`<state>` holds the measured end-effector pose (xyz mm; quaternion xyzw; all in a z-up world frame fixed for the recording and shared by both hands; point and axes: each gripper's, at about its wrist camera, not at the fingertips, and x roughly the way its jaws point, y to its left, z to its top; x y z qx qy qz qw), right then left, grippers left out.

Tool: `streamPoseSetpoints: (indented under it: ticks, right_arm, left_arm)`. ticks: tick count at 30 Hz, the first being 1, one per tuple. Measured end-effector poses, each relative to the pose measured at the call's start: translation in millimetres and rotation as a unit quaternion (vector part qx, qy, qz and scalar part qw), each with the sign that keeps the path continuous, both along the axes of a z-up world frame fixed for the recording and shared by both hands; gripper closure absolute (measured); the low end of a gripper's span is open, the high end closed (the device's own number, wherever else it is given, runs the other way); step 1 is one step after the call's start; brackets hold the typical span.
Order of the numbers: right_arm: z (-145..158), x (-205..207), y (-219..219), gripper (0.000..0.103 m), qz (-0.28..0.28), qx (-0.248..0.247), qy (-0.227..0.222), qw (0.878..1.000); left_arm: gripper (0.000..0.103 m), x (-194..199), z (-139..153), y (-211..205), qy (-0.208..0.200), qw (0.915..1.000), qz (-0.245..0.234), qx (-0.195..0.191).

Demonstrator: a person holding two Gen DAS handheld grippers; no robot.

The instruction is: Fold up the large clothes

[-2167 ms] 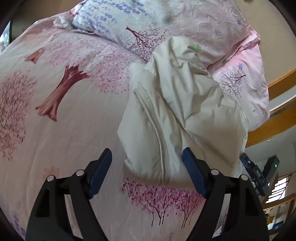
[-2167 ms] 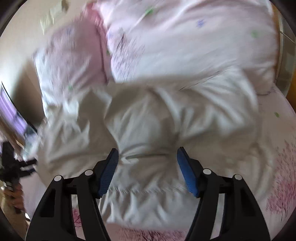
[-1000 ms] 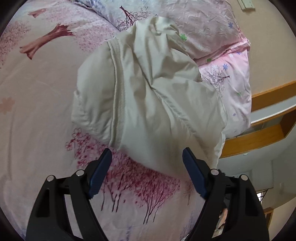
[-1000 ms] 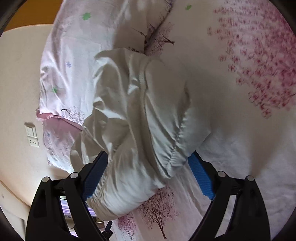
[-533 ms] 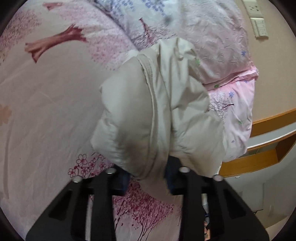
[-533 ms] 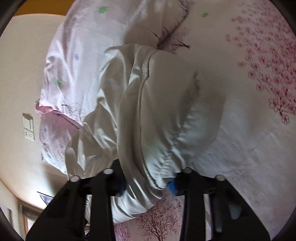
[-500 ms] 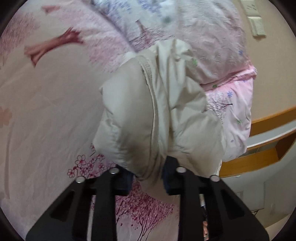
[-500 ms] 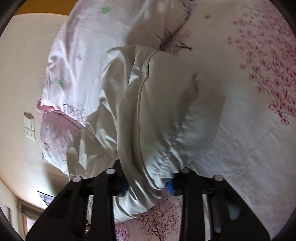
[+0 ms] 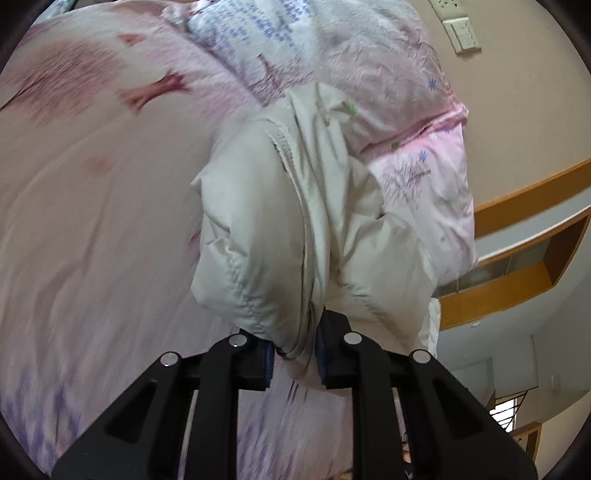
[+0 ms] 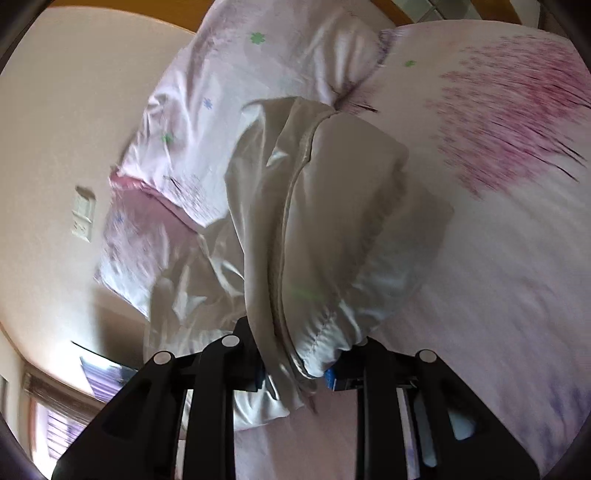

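The cream padded jacket [image 9: 295, 229] lies bunched on the bed [image 9: 92, 221], near the head end, with its far part up against the pink flowered pillows [image 9: 417, 140]. Its near hem is pinched from both sides of the bundle.

The left gripper [image 9: 293, 356] has its blue-padded fingers [image 9: 268, 360] pressed together on a fold of the jacket hem, beside the ribbed seam that runs along the length of the garment. Padded fabric bulges out above and to either side of the pinch.

In the right wrist view, the right gripper [image 10: 295, 365] is likewise clamped on a thick roll of the jacket [image 10: 325, 236], the stitched hem edge bulging over the fingers so that only a sliver of blue pad [image 10: 331, 378] shows. The jacket's shinier lining folds hang off to the left of that view.

The sheet on the bed [image 10: 498, 258] carries a pink tree print. Behind the pillows [image 10: 229, 110] is a beige wall with a light switch [image 9: 461, 33] and a wooden shelf [image 9: 517, 266] by the bed's corner.
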<state>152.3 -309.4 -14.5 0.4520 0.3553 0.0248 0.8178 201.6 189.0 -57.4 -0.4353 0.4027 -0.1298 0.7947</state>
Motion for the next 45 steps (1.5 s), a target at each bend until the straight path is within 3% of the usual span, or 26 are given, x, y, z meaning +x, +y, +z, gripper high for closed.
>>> streamPoseSetpoints:
  ticks: [5, 7, 9, 10, 13, 15, 18, 23, 31, 33, 39, 43, 45]
  right_arm:
    - [-4, -23, 4, 0.052, 0.004, -0.077, 0.054, 0.996]
    - [7, -31, 2, 0.045, -0.005, -0.108, 0.054, 0.993]
    - [19, -39, -1, 0.035, -0.026, -0.144, 0.054, 0.988]
    - [31, -47, -3, 0.027, -0.055, -0.183, 0.051, 0.98]
    - [60, -62, -4, 0.026, -0.122, -0.277, 0.032, 0.953]
    - [75, -53, 9, 0.026, -0.097, -0.305, 0.004, 0.947]
    - [91, -16, 59, 0.037, 0.042, -0.309, -0.045, 0.949]
    - [90, 42, 141, 0.077, 0.193, -0.33, -0.053, 0.923]
    - [80, 82, 197, 0.078, 0.264, -0.336, -0.046, 0.903]
    - [71, 87, 203, 0.078, 0.273, -0.336, -0.03, 0.901]
    - [28, 137, 211, 0.081, 0.315, -0.328, 0.084, 0.887]
    - [22, 152, 220, 0.082, 0.33, -0.347, 0.112, 0.871]
    - [25, 149, 220, 0.082, 0.332, -0.346, 0.108, 0.871]
  left_arm:
    - [0.066, -15, -21, 8, 0.023, 0.9997, -0.004, 0.008]
    - [0.055, -17, -19, 11, 0.02, 0.9997, -0.002, 0.013]
    - [0.032, -22, -14, 14, 0.008, 0.9997, -0.002, 0.023]
    - [0.028, -25, -10, 17, 0.0, 0.9995, 0.001, 0.032]
    - [0.017, -31, -1, 24, -0.014, 0.9982, 0.009, 0.057]
    - [0.017, -30, 1, 28, -0.013, 0.9969, 0.012, 0.076]
    - [0.017, -25, -5, 31, 0.005, 0.9971, 0.003, 0.076]
    - [0.017, -25, -13, 31, 0.011, 0.9982, 0.001, 0.058]
    - [0.017, -33, -17, 36, 0.009, 0.999, 0.009, 0.042]
    - [0.016, -33, -18, 36, 0.008, 0.9993, 0.007, 0.037]
    - [0.015, -29, -21, 27, 0.005, 0.9993, -0.011, 0.037]
    - [0.015, -27, -16, 17, -0.01, 0.9985, -0.029, 0.045]
    - [0.015, -27, -17, 16, -0.01, 0.9984, -0.03, 0.047]
